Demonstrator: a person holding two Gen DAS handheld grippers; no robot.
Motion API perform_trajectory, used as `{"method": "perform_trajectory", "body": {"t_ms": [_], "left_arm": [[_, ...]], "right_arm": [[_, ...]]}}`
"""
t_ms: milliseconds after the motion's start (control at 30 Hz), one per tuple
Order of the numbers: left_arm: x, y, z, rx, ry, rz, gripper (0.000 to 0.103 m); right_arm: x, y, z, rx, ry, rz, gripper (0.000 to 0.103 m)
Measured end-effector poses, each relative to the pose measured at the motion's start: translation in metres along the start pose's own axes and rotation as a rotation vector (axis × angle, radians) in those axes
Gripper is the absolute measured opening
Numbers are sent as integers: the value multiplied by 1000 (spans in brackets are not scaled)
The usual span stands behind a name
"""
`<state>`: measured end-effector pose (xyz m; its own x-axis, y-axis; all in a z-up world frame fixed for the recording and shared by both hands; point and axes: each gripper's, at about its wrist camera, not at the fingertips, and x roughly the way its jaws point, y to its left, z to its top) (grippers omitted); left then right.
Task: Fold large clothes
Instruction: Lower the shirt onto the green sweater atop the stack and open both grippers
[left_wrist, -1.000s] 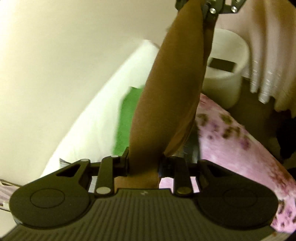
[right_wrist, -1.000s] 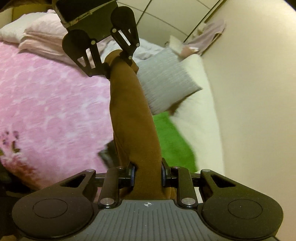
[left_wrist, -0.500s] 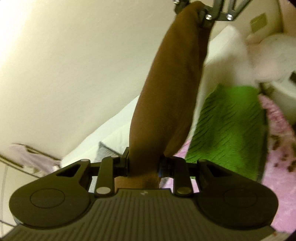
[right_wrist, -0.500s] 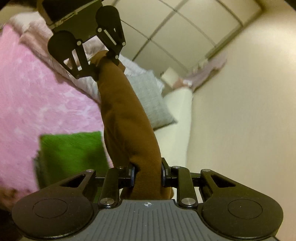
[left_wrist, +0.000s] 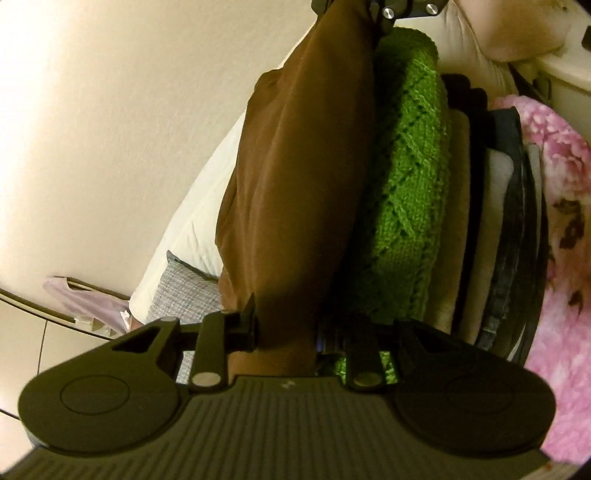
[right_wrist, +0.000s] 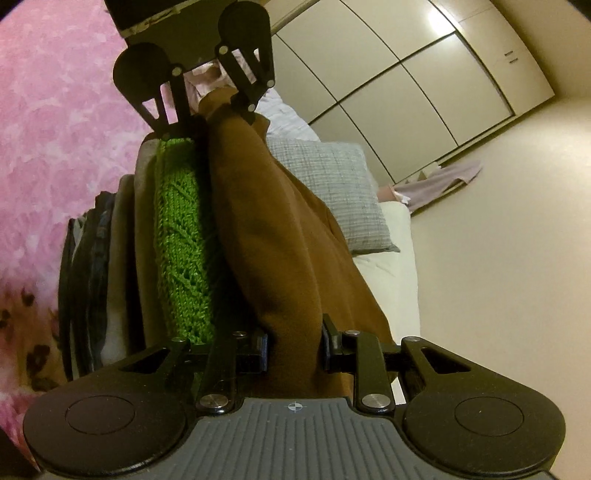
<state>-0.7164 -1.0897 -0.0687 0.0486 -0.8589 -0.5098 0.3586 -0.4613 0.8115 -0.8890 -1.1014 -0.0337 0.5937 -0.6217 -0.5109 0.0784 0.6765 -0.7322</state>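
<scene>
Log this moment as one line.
left gripper: shut on brown garment | right gripper: shut on brown garment | garment: stretched between, beside green knit atop stack

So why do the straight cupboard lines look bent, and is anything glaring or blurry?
Right wrist view: fisheye lens bows the cupboard doors; a lamp glare spot sits on the top one. Left wrist view: wall washed out at left, brown garment sharp, pink blanket soft at the edge.

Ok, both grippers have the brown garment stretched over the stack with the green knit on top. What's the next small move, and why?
Probably lower both ends together onto the green knit. The brown garment hangs taut between the left gripper and the right gripper, both clamped on it, lying along the stack and just off its top layer. Release only once it rests flat.
</scene>
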Motion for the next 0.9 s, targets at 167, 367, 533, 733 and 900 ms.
{"method": "perform_trajectory", "body": {"t_ms": [167, 367, 533, 733, 900], "left_arm": [[-20, -6, 14, 7, 0, 2, 23], [-23, -19, 9, -42, 3, 10, 27], [-28, -11, 12, -137, -2, -8, 35], [-41, 3, 9, -321, 31, -59, 53], [-55, 23, 2, -474, 51, -70, 53]], "right_arm": [[3, 1, -4, -4, 7, -4, 23], [6, 25, -15, -13, 16, -22, 27], [3, 23, -9, 53, 36, -26, 39], [-3, 22, -2, 132, 66, -13, 52], [-16, 13, 4, 205, 95, -17, 53]]}}
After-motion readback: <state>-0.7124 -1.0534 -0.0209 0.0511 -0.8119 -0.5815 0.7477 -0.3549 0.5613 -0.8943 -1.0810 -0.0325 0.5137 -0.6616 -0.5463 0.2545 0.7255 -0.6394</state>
